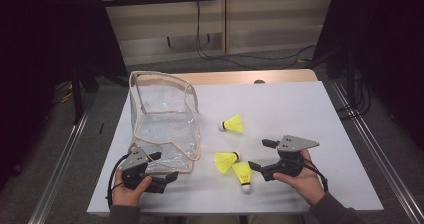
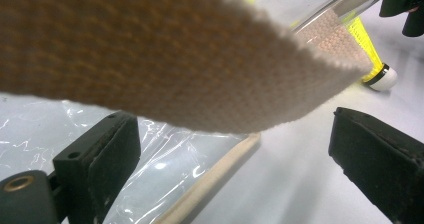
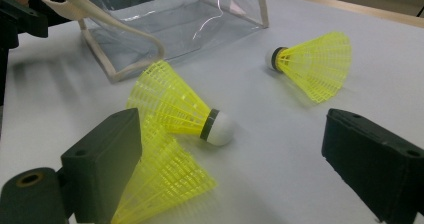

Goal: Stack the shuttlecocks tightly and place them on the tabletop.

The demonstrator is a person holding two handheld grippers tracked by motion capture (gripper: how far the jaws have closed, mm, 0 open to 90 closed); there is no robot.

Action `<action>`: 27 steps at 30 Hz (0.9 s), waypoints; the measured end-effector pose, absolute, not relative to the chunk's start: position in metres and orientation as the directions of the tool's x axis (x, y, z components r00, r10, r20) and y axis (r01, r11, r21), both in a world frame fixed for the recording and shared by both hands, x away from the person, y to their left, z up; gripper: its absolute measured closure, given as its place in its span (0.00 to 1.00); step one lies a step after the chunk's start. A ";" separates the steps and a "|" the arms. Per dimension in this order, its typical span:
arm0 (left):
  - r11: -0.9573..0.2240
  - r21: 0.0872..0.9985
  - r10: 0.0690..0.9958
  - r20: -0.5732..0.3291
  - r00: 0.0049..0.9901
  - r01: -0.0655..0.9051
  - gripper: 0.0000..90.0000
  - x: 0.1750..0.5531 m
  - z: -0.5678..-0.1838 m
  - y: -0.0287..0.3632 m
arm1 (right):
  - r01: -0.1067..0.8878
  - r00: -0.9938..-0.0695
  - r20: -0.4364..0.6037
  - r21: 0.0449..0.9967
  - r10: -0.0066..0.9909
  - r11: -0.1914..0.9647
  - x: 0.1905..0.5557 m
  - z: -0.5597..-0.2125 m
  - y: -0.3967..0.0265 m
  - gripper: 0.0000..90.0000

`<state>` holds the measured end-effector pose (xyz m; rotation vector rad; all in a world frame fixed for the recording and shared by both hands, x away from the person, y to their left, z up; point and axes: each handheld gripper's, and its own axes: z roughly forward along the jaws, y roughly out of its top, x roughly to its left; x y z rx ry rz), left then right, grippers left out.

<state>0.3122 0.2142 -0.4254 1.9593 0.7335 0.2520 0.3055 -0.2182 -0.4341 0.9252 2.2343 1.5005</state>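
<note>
Three yellow shuttlecocks lie on the white table: one alone, two touching. My right gripper stands open just right of the pair. In the right gripper view its jaws are wide apart; one shuttlecock lies between and beyond them, another's skirt sits against the left jaw, and the third is farther off. My left gripper is open at the front corner of a clear bag. The bag's beige strap crosses above its open jaws.
The bag stands open-topped at the table's left, with beige trim around its edges. Cables lie on the floor beyond the table. A metal rail runs along each side. The table's right half is bare white surface.
</note>
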 end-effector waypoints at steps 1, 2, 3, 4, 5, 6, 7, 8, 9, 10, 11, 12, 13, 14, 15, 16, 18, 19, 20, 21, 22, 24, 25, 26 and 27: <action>-0.330 0.862 0.592 -0.129 0.795 0.386 0.07 0.312 -0.425 0.214 | 0.348 -0.753 0.111 0.903 0.649 0.250 0.306 -0.434 -0.217 0.11; -0.330 0.861 0.592 -0.130 0.795 0.387 0.07 0.312 -0.425 0.214 | 0.350 -0.755 0.112 0.902 0.646 0.253 0.306 -0.435 -0.216 0.12; -0.331 0.861 0.592 -0.129 0.795 0.386 0.07 0.312 -0.425 0.214 | 0.350 -0.759 0.111 0.900 0.642 0.258 0.306 -0.435 -0.215 0.13; -0.331 0.861 0.592 -0.130 0.795 0.387 0.07 0.312 -0.425 0.214 | 0.351 -0.765 0.115 0.899 0.634 0.260 0.306 -0.435 -0.214 0.15; -0.328 0.862 0.592 -0.131 0.795 0.387 0.07 0.312 -0.425 0.214 | 0.347 -0.772 0.113 0.899 0.626 0.266 0.306 -0.436 -0.213 0.16; -0.328 0.861 0.594 -0.131 0.794 0.387 0.07 0.312 -0.425 0.214 | 0.347 -0.776 0.116 0.899 0.620 0.266 0.306 -0.436 -0.212 0.17; -0.331 0.861 0.592 -0.130 0.795 0.387 0.07 0.312 -0.425 0.214 | 0.347 -0.782 0.116 0.897 0.612 0.274 0.306 -0.436 -0.212 0.19; -0.329 0.862 0.593 -0.131 0.794 0.387 0.07 0.312 -0.425 0.214 | 0.349 -0.791 0.123 0.895 0.599 0.278 0.306 -0.436 -0.210 0.22; -0.329 0.862 0.593 -0.130 0.795 0.386 0.07 0.312 -0.425 0.214 | 0.347 -0.797 0.123 0.895 0.592 0.281 0.306 -0.436 -0.209 0.24; -0.331 0.861 0.591 -0.130 0.796 0.386 0.07 0.312 -0.425 0.214 | 0.344 -0.801 0.120 0.894 0.586 0.288 0.305 -0.436 -0.209 0.24; -0.330 0.861 0.591 -0.130 0.796 0.386 0.07 0.312 -0.425 0.214 | 0.344 -0.806 0.121 0.892 0.580 0.292 0.305 -0.436 -0.208 0.26; -0.331 0.861 0.591 -0.130 0.796 0.386 0.07 0.312 -0.425 0.214 | 0.344 -0.810 0.122 0.891 0.573 0.297 0.305 -0.436 -0.207 0.28; -0.331 0.861 0.591 -0.130 0.796 0.386 0.07 0.312 -0.425 0.214 | 0.352 -0.815 0.136 0.888 0.564 0.294 0.305 -0.437 -0.207 0.29; -0.329 0.862 0.591 -0.130 0.796 0.385 0.07 0.312 -0.425 0.214 | 0.362 -0.817 0.153 0.887 0.556 0.287 0.305 -0.437 -0.206 0.30; -0.328 0.862 0.592 -0.131 0.795 0.387 0.07 0.312 -0.425 0.214 | 0.365 -0.819 0.160 0.886 0.551 0.285 0.304 -0.437 -0.206 0.33; -0.331 0.861 0.591 -0.129 0.796 0.386 0.07 0.312 -0.425 0.214 | 0.360 -0.826 0.156 0.885 0.541 0.295 0.304 -0.437 -0.205 0.35; -0.331 0.861 0.591 -0.129 0.796 0.386 0.07 0.312 -0.425 0.214 | 0.351 -0.836 0.146 0.883 0.529 0.312 0.303 -0.438 -0.203 0.38; -0.330 0.861 0.591 -0.130 0.796 0.386 0.07 0.312 -0.425 0.214 | 0.352 -0.839 0.146 0.880 0.524 0.318 0.303 -0.438 -0.203 0.41; -0.328 0.862 0.592 -0.132 0.795 0.387 0.07 0.312 -0.425 0.214 | 0.351 -0.841 0.145 0.879 0.522 0.323 0.303 -0.438 -0.203 0.42; -0.328 0.862 0.592 -0.132 0.795 0.387 0.07 0.312 -0.425 0.214 | 0.353 -0.844 0.149 0.878 0.515 0.324 0.303 -0.439 -0.202 0.44; -0.330 0.861 0.591 -0.130 0.796 0.386 0.07 0.312 -0.425 0.214 | 0.352 -0.847 0.149 0.877 0.511 0.327 0.303 -0.439 -0.202 0.45; -0.330 0.862 0.591 -0.128 0.796 0.384 0.07 0.312 -0.425 0.214 | 0.350 -0.851 0.151 0.876 0.503 0.330 0.303 -0.439 -0.202 0.48; -0.332 0.861 0.591 -0.128 0.796 0.385 0.07 0.312 -0.425 0.215 | 0.352 -0.854 0.154 0.875 0.497 0.334 0.302 -0.439 -0.201 0.49; -0.333 0.861 0.592 -0.127 0.796 0.385 0.07 0.312 -0.425 0.215 | 0.351 -0.856 0.153 0.873 0.494 0.339 0.302 -0.439 -0.201 0.50; -0.333 0.861 0.592 -0.127 0.796 0.385 0.07 0.312 -0.425 0.215 | 0.351 -0.859 0.154 0.872 0.488 0.342 0.302 -0.440 -0.201 0.51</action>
